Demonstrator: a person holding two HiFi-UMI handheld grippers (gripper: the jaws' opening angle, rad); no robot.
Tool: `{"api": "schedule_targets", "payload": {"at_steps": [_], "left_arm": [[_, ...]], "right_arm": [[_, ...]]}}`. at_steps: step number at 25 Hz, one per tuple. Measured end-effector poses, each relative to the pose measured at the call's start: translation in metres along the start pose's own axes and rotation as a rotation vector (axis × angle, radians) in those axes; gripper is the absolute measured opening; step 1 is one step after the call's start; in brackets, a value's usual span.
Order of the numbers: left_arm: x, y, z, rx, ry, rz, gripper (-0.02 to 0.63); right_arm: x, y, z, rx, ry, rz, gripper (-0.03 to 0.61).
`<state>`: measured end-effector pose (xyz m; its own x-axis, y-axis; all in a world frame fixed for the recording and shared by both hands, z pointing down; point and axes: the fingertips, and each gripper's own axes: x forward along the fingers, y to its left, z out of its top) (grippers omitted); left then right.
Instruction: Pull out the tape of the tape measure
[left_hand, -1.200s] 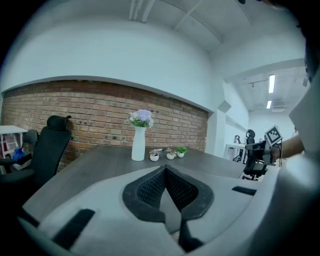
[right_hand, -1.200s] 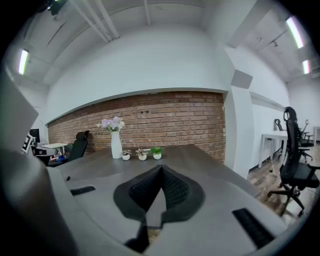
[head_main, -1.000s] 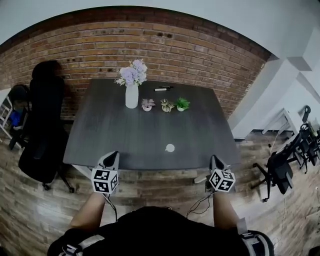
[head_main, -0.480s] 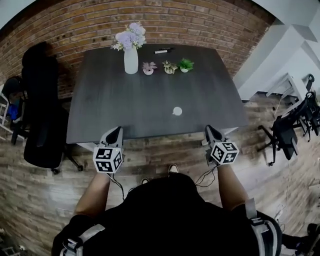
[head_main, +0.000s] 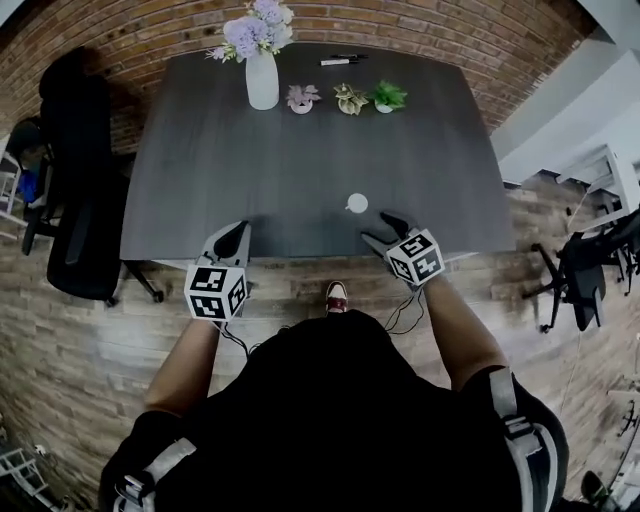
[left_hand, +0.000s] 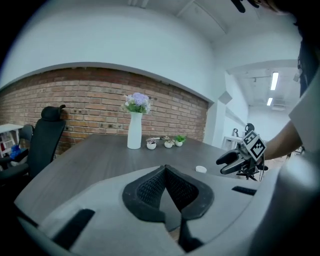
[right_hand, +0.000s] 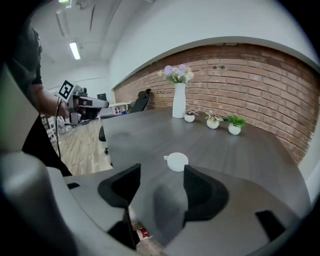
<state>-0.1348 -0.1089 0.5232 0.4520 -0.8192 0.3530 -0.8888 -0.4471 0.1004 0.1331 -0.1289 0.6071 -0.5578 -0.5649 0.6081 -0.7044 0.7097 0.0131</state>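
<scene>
The tape measure (head_main: 356, 203) is a small round white case lying on the dark grey table (head_main: 300, 160), towards its near edge. My right gripper (head_main: 384, 229) hovers over that edge just short of it, pointing at it. Its jaws are opening and stand wide apart with nothing between them. In the right gripper view the case (right_hand: 177, 161) lies just beyond the open fingers (right_hand: 200, 187). My left gripper (head_main: 236, 238) is shut and empty at the near edge, well left of the case. The left gripper view shows its pads (left_hand: 152, 187) pressed together and the case (left_hand: 200, 169) off to the right.
A white vase of lilac flowers (head_main: 262, 78), three little potted plants (head_main: 350, 98) and a black pen (head_main: 340, 61) stand along the table's far edge by the brick wall. A black office chair (head_main: 75, 200) is on the left, more chairs (head_main: 580, 280) on the right.
My right gripper has swung forward and left over the table edge towards the tape measure, and its jaws have gone from shut to wide apart. The left gripper has stayed shut in place.
</scene>
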Motion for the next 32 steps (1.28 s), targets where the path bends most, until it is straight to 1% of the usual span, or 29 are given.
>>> {"api": "schedule_targets", "payload": {"at_steps": [4, 9, 11, 12, 13, 14, 15, 17, 19, 21, 23, 24, 25, 26, 27, 29, 32], "left_arm": [[0.024, -0.001, 0.010, 0.007, 0.022, 0.060, 0.008], [0.052, -0.018, 0.017, -0.015, 0.050, 0.105, 0.008], [0.059, -0.023, 0.015, -0.026, 0.062, 0.123, 0.008], [0.062, -0.024, 0.014, -0.033, 0.070, 0.131, 0.008], [0.065, -0.026, 0.012, -0.038, 0.079, 0.136, 0.008], [0.067, -0.028, 0.010, -0.042, 0.090, 0.137, 0.008], [0.070, -0.030, 0.009, -0.041, 0.104, 0.134, 0.008], [0.079, -0.033, 0.007, -0.027, 0.129, 0.121, 0.008], [0.092, -0.037, 0.013, -0.003, 0.137, 0.092, 0.008], [0.107, -0.045, 0.031, 0.034, 0.108, 0.037, 0.008], [0.123, -0.060, 0.057, 0.091, 0.051, -0.045, 0.009], [0.131, -0.070, 0.071, 0.125, 0.022, -0.096, 0.011], [0.139, -0.081, 0.083, 0.158, -0.005, -0.150, 0.026], [0.145, -0.093, 0.094, 0.189, -0.028, -0.204, 0.099], [0.150, -0.104, 0.104, 0.219, -0.049, -0.252, 0.153], [0.157, -0.121, 0.122, 0.281, -0.084, -0.322, 0.160], [0.163, -0.135, 0.139, 0.359, -0.118, -0.388, 0.160]], "right_arm": [[0.046, -0.020, 0.010, -0.142, 0.061, 0.137, 0.267], [0.076, -0.024, 0.002, -0.309, 0.150, 0.303, 0.265], [0.080, -0.023, -0.002, -0.326, 0.156, 0.354, 0.237], [0.081, -0.023, -0.002, -0.322, 0.148, 0.375, 0.236], [0.082, -0.022, -0.002, -0.319, 0.141, 0.392, 0.232], [0.082, -0.020, -0.002, -0.319, 0.137, 0.406, 0.212], [0.082, -0.019, -0.003, -0.321, 0.133, 0.413, 0.210], [0.081, -0.019, 0.003, -0.300, 0.104, 0.404, 0.210], [0.075, -0.027, 0.024, -0.213, 0.027, 0.358, 0.210], [0.064, -0.041, 0.058, -0.110, -0.077, 0.297, 0.209], [0.048, -0.052, 0.097, -0.055, -0.180, 0.251, 0.209], [0.039, -0.056, 0.115, -0.045, -0.223, 0.231, 0.209], [0.030, -0.059, 0.131, -0.041, -0.258, 0.209, 0.209], [0.021, -0.061, 0.144, -0.036, -0.286, 0.188, 0.209], [0.013, -0.062, 0.154, -0.028, -0.306, 0.169, 0.209], [0.000, -0.063, 0.169, -0.018, -0.335, 0.138, 0.209], [-0.016, -0.058, 0.185, -0.032, -0.368, 0.114, 0.209]]}}
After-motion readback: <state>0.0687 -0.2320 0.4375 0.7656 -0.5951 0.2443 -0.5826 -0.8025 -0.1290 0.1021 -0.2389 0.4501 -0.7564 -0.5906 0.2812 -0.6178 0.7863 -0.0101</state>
